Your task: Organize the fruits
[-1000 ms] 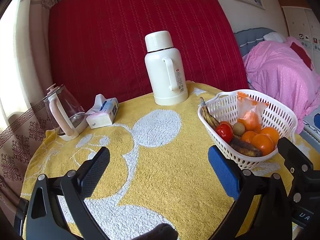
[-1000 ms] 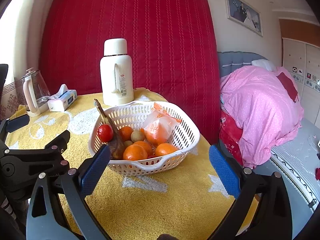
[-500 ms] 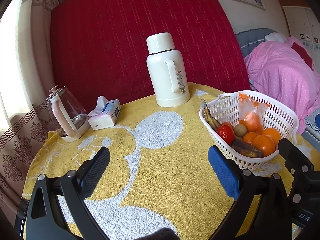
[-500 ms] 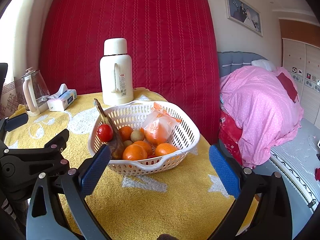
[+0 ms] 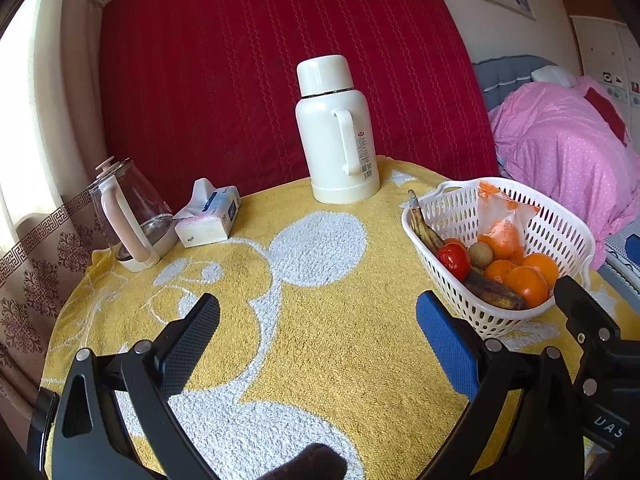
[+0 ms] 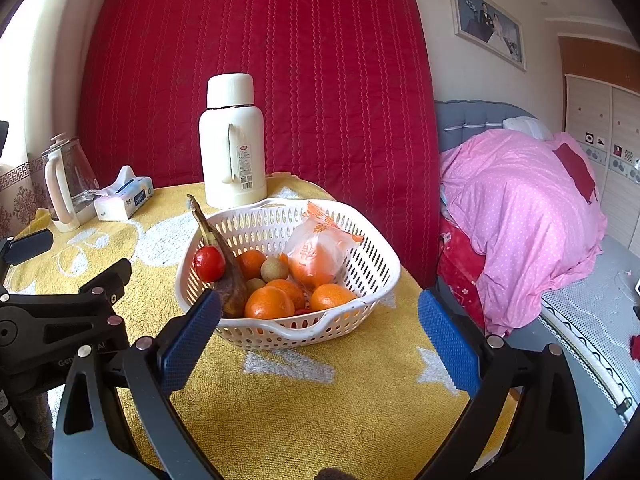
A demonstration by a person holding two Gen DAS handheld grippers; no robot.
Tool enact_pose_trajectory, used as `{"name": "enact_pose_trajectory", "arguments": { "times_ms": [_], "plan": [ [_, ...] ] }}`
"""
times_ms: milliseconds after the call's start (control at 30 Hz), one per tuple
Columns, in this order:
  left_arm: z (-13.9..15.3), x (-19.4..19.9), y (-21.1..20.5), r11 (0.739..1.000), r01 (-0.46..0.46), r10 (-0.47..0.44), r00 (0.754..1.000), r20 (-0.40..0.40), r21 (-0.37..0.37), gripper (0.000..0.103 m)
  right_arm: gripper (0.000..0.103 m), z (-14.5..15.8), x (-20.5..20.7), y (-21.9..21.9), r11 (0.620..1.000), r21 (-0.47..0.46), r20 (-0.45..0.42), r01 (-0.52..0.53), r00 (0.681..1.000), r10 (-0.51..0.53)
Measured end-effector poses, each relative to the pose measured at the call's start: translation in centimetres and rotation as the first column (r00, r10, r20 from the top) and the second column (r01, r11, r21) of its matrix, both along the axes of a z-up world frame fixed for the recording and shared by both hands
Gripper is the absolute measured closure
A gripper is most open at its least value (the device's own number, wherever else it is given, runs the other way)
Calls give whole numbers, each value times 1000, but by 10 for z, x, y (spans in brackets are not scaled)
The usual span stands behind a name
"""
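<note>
Both sets of jaws gape wide, empty. White basket (image 6: pixel 362 266) w/ oranges, tomato (image 6: pixel 209 264), old banana (image 6: pixel 230 276) sits at tabletop (image 6: pixel 280 400) right edge, just ahead of right gripper (image 6: pixel 318 326). Go top-down on one loose fruit; squeeze gently.

The right gripper (image 5: pixel 600 380) body reads "UAS"; the flask (image 5: pixel 340 132) label is illegible.
</note>
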State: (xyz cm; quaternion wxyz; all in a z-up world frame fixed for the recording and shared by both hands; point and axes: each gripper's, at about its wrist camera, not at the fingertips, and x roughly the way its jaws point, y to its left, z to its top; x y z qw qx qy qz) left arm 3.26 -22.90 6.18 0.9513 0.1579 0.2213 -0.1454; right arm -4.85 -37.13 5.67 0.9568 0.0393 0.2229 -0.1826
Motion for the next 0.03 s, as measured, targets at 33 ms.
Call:
{"name": "enact_pose_trajectory", "arguments": {
  "times_ms": [33],
  "plan": [
    [0,-1,2,1000,-4,4,1000,0,2,5,3,0,0,0,1000,0,0,1,1000,-1]
  ]
}}
